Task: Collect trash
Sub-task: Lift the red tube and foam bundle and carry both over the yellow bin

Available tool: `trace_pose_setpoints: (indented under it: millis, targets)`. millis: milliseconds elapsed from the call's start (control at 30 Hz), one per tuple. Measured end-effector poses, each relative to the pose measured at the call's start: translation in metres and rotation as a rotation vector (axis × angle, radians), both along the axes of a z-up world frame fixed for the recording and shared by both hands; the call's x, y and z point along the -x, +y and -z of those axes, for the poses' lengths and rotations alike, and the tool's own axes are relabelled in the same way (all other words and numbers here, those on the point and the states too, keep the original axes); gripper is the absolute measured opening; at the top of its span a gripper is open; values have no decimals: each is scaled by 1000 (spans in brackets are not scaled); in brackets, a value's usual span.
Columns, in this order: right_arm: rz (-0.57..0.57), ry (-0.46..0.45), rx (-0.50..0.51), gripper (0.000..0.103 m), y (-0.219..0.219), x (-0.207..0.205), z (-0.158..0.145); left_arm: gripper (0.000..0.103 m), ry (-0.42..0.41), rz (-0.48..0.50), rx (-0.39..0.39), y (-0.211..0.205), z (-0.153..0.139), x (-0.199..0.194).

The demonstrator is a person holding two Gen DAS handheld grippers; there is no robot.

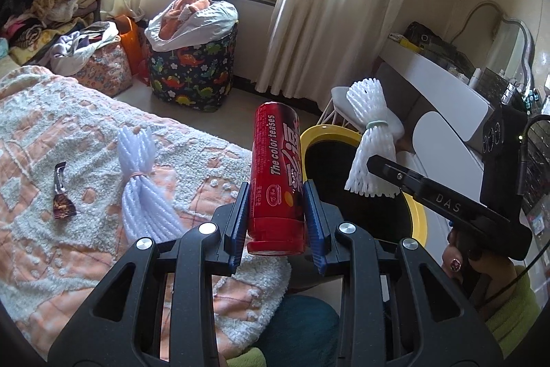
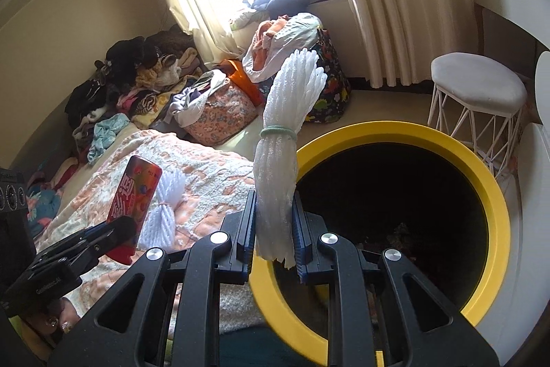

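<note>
Right gripper [image 2: 273, 226]: clenched on upright foam net [image 2: 278, 167], hanging right over the yellow-rimmed bin [image 2: 481, 181].
Left gripper [image 1: 276, 215]: gripping upright red can [image 1: 276, 174], bin just to its right.

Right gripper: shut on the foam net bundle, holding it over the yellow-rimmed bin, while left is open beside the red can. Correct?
Not quite. The left gripper is shut on the red can, not open beside it; the left wrist view shows both pads against its sides. The rest holds: the right gripper is shut on the foam net bundle over the yellow-rimmed bin.
</note>
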State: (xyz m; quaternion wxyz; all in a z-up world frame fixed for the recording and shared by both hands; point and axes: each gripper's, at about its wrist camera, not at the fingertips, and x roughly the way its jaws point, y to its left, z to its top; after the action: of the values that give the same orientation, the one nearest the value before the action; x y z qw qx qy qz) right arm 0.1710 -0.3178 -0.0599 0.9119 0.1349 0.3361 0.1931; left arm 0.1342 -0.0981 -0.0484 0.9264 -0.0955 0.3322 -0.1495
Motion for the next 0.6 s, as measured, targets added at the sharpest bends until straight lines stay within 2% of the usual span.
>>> trace_pose_setpoints:
  millis: [600]
  targets:
    - [107,128,11,18,-42,-15,33,24,14,86,-41,-44,10,-14]
